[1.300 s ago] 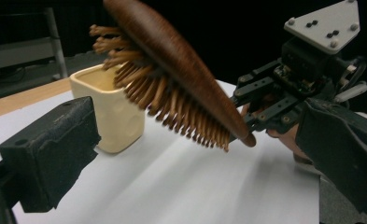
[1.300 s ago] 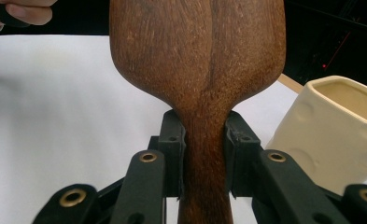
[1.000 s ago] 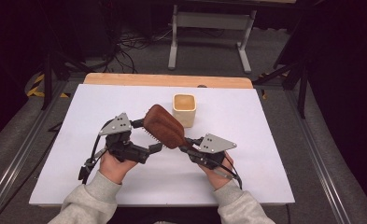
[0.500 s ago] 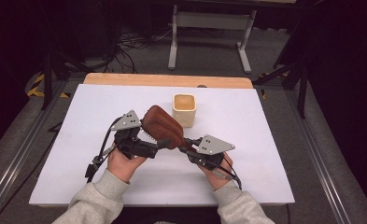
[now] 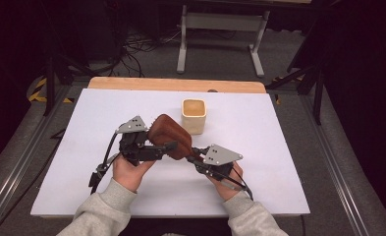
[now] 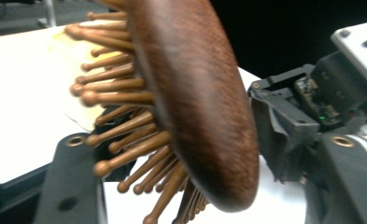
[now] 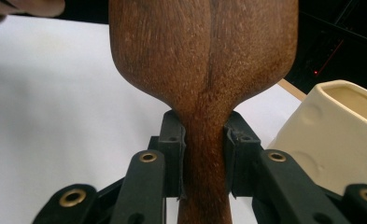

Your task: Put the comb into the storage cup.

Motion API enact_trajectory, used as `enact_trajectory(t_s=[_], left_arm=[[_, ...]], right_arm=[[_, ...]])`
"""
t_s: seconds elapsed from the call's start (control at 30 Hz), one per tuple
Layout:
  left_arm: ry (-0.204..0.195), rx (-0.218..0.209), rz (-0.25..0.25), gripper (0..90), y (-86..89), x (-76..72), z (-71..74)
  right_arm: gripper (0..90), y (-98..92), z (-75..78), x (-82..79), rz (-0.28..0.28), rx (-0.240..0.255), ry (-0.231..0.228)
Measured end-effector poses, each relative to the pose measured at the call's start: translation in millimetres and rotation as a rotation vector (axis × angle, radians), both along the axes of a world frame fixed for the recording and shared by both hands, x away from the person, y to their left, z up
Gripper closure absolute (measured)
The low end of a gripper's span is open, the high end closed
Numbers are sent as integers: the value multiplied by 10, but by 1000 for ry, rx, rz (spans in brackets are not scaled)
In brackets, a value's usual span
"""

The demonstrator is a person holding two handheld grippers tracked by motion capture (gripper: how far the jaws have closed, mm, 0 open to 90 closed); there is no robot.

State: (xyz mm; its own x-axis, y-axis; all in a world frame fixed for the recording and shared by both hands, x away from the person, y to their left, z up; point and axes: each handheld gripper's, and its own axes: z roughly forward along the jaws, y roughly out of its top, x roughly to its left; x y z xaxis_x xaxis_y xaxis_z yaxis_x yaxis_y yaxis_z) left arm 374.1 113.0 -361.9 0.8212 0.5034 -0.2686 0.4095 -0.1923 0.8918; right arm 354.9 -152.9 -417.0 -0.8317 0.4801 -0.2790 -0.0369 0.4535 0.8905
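A dark wooden hairbrush (image 5: 168, 135) with peg bristles is held above the white table between both grippers. My right gripper (image 5: 193, 153) is shut on its narrow handle (image 7: 204, 154), one pad pressing on each side. My left gripper (image 5: 163, 147) comes in from the left. Its jaws have just been closing and now sit on the brush head (image 6: 195, 93), one pad among the bristles (image 6: 120, 126) and the other against the smooth back. A cream square cup (image 5: 194, 115) stands upright just behind the brush. The right gripper's body (image 6: 340, 84) shows beyond the brush in the left gripper view.
The white table top (image 5: 279, 172) has a wooden strip (image 5: 176, 84) along its far edge. Beyond it a metal stand (image 5: 220, 29) and cables lie on the grey floor. The cup's wall (image 7: 330, 135) is close on the right of the handle.
The left gripper's jaws have drawn in from wide open onto the brush head. Both hands and the brush have stayed where they were.
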Motion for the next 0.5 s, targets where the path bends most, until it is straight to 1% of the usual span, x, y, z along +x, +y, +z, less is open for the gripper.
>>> enact_trajectory(t_s=[0.03, 0.1, 0.2, 0.23, 0.3, 0.37, 0.47, 0.5], left_arm=[[-6, -1, -8, 411, 12, 5, 4], [4, -16, -32, 454, 27, 2, 18], [-8, -10, -51, 504, 19, -30, 40], [-16, -5, -57, 513, 18, -35, 46], [-21, -9, -68, 529, 15, -51, 63], [-22, -7, -69, 543, 6, -60, 77], [-42, 3, -77, 558, -4, -79, 105], [-41, 2, -77, 562, -8, -88, 113]], right_arm=[[720, 5, -5, 0, 2, -5, 1], [720, 19, -17, -3, 2, -16, 0], [718, 38, -36, 4, 10, -30, 0], [717, 41, -39, 5, 14, -30, 1], [716, 41, -38, 3, 16, -28, -2], [715, 40, -35, 5, 20, -27, -3], [713, 36, -31, 6, 24, -20, -2], [712, 35, -27, 6, 27, -17, -3]])
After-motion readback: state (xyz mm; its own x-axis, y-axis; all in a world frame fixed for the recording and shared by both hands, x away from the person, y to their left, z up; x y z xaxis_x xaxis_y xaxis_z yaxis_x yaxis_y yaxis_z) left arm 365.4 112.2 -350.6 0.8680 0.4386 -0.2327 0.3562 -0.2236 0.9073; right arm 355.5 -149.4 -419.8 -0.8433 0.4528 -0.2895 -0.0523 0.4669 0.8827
